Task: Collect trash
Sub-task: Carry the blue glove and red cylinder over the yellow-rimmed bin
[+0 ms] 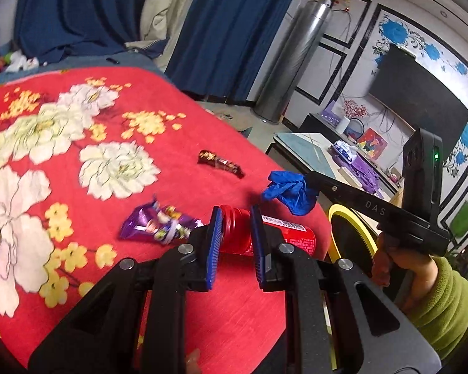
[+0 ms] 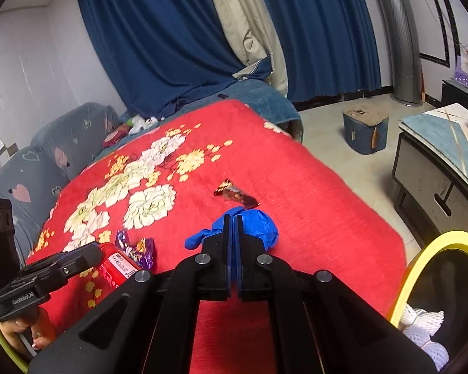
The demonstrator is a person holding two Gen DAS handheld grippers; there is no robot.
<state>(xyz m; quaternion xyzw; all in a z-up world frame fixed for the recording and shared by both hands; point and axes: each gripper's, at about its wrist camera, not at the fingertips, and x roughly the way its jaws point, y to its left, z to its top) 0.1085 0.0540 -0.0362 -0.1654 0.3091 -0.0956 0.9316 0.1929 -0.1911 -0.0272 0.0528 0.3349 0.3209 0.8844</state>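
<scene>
Two handheld grippers are working a red floral blanket (image 1: 202, 118) strewn with trash.

The left gripper (image 1: 234, 243), its blue pads parted, is straddling the capped neck of a red bottle (image 1: 284, 237) lying on its side, though contact is unclear. The right gripper (image 2: 233, 249), pads pressed together, is pinching a crumpled blue glove (image 2: 259, 224) near a yellow-rimmed bin (image 2: 433, 243) at the blanket's edge. A purple wrapper (image 1: 159, 224) is lying just beside the bottle; farther off, a brown candy wrapper (image 1: 220, 162) is lying alone before dark blue curtains (image 2: 171, 31).
</scene>
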